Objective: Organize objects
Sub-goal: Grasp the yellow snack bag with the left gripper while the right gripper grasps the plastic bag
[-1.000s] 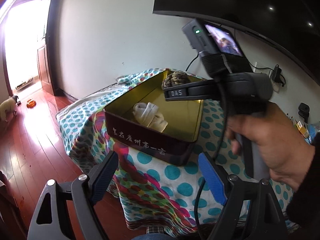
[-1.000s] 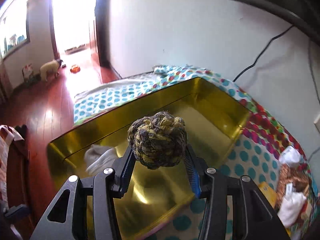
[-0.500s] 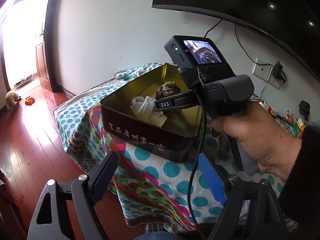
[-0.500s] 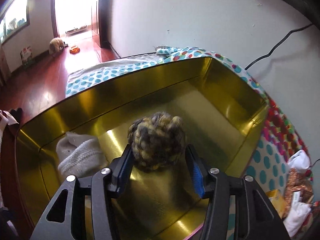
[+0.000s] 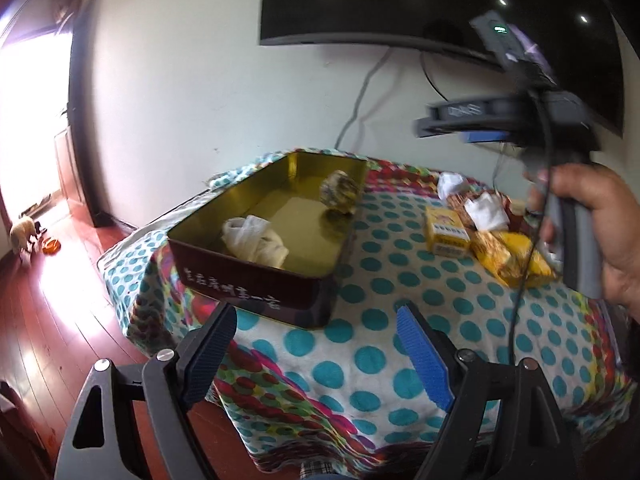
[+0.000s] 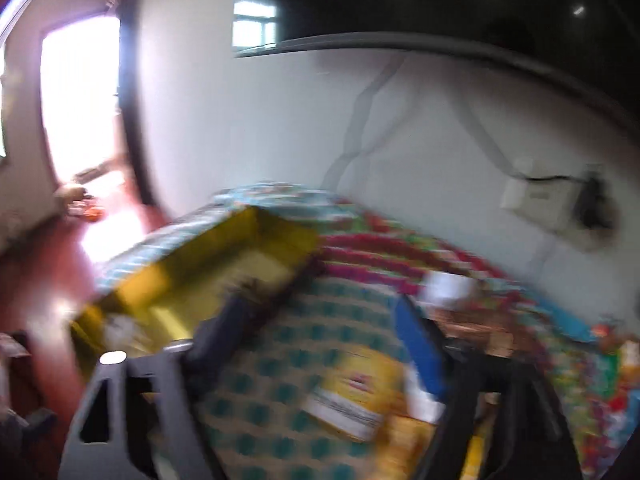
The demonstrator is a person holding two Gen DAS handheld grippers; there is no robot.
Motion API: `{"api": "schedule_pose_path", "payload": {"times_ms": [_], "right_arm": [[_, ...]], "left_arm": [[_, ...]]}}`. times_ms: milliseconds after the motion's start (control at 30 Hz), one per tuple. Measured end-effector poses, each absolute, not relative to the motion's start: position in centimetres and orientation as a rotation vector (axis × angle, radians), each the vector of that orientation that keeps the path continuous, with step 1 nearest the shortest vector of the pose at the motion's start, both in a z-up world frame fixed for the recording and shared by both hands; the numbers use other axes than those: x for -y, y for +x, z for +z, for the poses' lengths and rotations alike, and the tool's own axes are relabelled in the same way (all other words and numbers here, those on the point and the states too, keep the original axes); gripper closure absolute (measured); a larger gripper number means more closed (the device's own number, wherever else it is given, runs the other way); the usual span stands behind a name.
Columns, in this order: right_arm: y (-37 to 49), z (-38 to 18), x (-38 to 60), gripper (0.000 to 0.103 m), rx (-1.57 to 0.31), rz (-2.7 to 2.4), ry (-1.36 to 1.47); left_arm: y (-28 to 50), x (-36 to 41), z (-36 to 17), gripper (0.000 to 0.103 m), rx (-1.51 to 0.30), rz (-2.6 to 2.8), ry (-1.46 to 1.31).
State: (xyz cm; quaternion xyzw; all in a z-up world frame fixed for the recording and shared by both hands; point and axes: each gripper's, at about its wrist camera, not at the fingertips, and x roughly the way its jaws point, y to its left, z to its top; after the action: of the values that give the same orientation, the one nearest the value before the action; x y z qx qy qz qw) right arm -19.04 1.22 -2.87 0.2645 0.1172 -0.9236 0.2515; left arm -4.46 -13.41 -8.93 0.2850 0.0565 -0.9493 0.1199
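Since half a second ago: rope ball point(image 5: 339, 192) released and left inside the gold-lined tin point(image 5: 256, 270), near its far right wall; right gripper point(image 5: 444, 124) lifted out of the tin and swung up to the right, now high above the spotted tablecloth point(image 5: 400, 280), blurred by motion. Held in the right hand point(image 5: 596, 216), cable hanging down from the handle. Right wrist view heavily smeared: right gripper's fingers point(image 6: 420, 344) spread apart, empty, with the cloth and a yellow box point(image 6: 352, 392) showing between them; tin off to the left of the fingers.

Left gripper point(image 5: 316, 356) low in the foreground of its own view, fingers wide apart and holding nothing, hovering off the near edge of the table, well apart from the tin.

Inside the tin: a pale rolled cloth point(image 5: 256, 236) near the front wall, apart from the rope ball. To the right of the tin, on the tablecloth: a yellow cigarette-style box point(image 5: 446, 232), an orange-yellow packet point(image 5: 508, 256) just beside it, and white crumpled tissue point(image 5: 486, 210) behind. Dark television point(image 5: 400, 4) on the wall above; bright doorway and a small dog point(image 5: 24, 232) far left on the wooden floor.
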Motion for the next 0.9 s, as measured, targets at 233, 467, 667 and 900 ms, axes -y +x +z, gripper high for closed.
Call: {"api": "schedule_pose_path", "payload": {"times_ms": [233,467,667,900], "right_arm": [[-18.5,-9.4,-13.3,0.002,-0.196,-2.752,0.856],[-19.4,-11.8,-21.4,0.001,0.106,-2.867,1.046],[-21.1,-12.8,-23.8,0.003,0.253,-2.868,1.193],[-20.6,-12.8,-26.6,0.003,0.438,-2.996,1.235]], "left_arm": [[-9.1,10.3,-8.2,0.018,-0.077,-2.851,0.902],[-16.5,8.1,-8.6,0.018,-0.092,-2.85,0.965],[-19.3,4.6,-9.4,0.018,-0.036,-2.898,1.046],[-20.6,-1.6,-10.9,0.018,0.062,-2.964,1.116]]}}
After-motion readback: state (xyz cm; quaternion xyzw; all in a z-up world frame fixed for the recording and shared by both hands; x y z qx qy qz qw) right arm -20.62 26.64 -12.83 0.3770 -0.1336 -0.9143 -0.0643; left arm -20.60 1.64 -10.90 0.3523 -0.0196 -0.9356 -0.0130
